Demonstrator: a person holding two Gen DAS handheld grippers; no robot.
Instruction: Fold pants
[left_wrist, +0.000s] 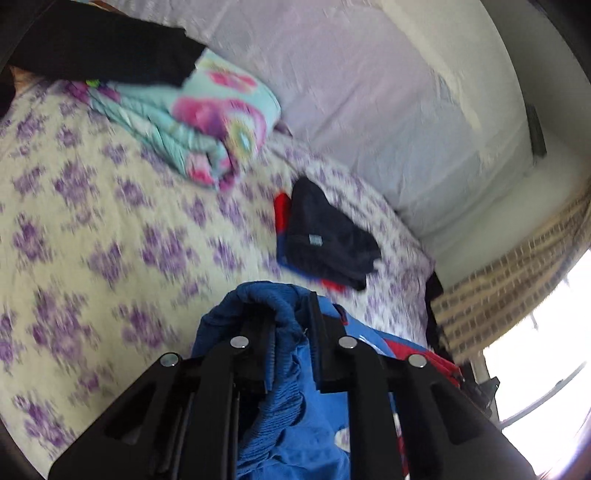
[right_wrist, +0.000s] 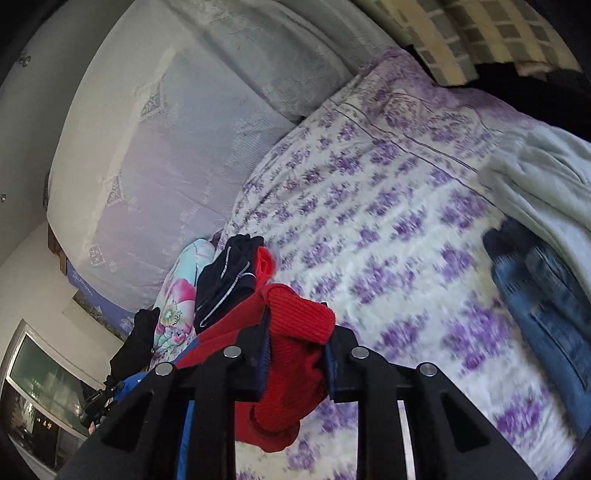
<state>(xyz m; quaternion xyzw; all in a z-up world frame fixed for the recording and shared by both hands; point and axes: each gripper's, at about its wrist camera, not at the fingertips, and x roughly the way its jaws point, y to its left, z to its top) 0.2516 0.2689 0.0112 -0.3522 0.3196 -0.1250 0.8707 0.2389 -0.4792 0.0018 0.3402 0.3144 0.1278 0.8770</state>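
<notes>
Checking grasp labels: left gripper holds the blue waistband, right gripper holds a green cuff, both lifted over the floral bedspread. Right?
Almost. The right gripper is shut on a red cuff, not a green one; the right wrist view shows it. The left gripper does hold the blue waistband, both over the floral bedspread.

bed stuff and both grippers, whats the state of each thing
left gripper: shut on blue waistband
right gripper: shut on red cuff
blue and red pants: held up, bunched
dark folded garment: folded, on bedspread
floral blanket: folded
jeans: lying flat
</notes>
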